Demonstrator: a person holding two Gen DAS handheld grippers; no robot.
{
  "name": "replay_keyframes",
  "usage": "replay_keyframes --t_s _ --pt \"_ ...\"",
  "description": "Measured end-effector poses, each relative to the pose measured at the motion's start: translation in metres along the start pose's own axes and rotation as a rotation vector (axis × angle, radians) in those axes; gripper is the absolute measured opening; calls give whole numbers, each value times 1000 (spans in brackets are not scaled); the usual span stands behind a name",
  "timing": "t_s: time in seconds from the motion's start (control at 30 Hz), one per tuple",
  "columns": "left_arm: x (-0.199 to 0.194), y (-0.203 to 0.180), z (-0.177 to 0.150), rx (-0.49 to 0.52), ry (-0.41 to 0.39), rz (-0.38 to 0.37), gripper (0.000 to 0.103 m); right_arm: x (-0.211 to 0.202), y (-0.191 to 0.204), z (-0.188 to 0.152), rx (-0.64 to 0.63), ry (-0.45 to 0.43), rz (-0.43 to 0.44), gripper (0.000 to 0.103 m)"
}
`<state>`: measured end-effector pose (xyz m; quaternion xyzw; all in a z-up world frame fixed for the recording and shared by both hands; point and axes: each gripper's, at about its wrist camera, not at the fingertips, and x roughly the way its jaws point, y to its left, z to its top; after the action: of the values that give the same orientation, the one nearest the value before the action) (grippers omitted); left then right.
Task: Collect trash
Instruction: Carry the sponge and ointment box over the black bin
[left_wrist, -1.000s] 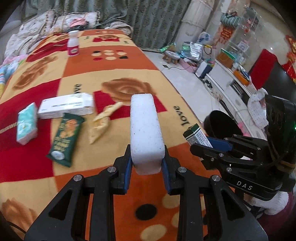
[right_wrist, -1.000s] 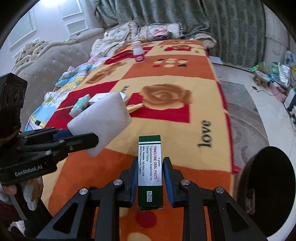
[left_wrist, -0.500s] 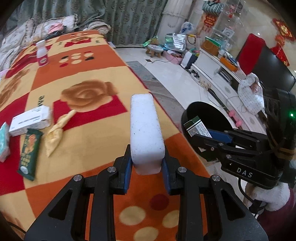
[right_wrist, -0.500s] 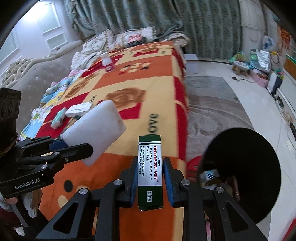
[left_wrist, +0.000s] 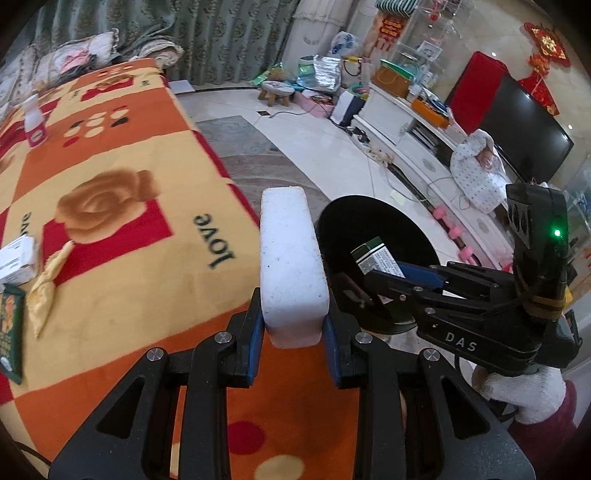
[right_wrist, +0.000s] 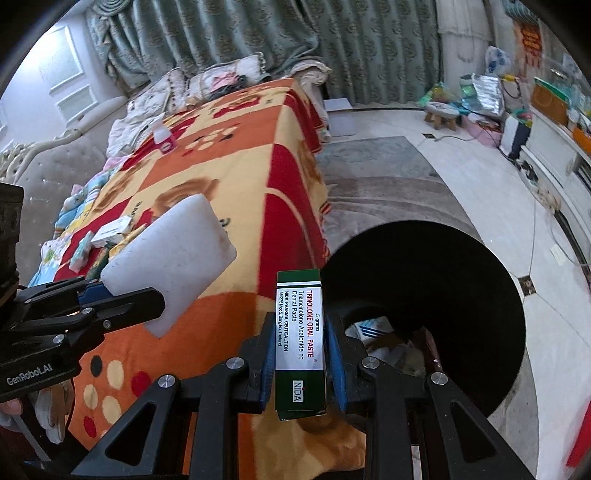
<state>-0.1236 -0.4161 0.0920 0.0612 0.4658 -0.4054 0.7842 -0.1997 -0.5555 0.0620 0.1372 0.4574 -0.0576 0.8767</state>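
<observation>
Foam block (left_wrist: 291, 273) clamped; box (right_wrist: 300, 343) gripped — apparently.

White foam block (left_wrist: 291, 266), green-white box (right_wrist: 300, 343), black bin (right_wrist: 443, 258).

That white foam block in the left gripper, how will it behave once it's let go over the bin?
The foam block is probably very light and may drift rather than drop straight. It looks stiff, jutting out unsupported without sagging. Its speckled surface seems grippy, so it might cling briefly to the pads.
</observation>
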Motion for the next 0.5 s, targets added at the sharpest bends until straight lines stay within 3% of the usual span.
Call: replay_keyframes --t_s 0.5 --pt "25 -21 11 4 38 -54 26 -3 -34 -3 62 -1 -33 25"
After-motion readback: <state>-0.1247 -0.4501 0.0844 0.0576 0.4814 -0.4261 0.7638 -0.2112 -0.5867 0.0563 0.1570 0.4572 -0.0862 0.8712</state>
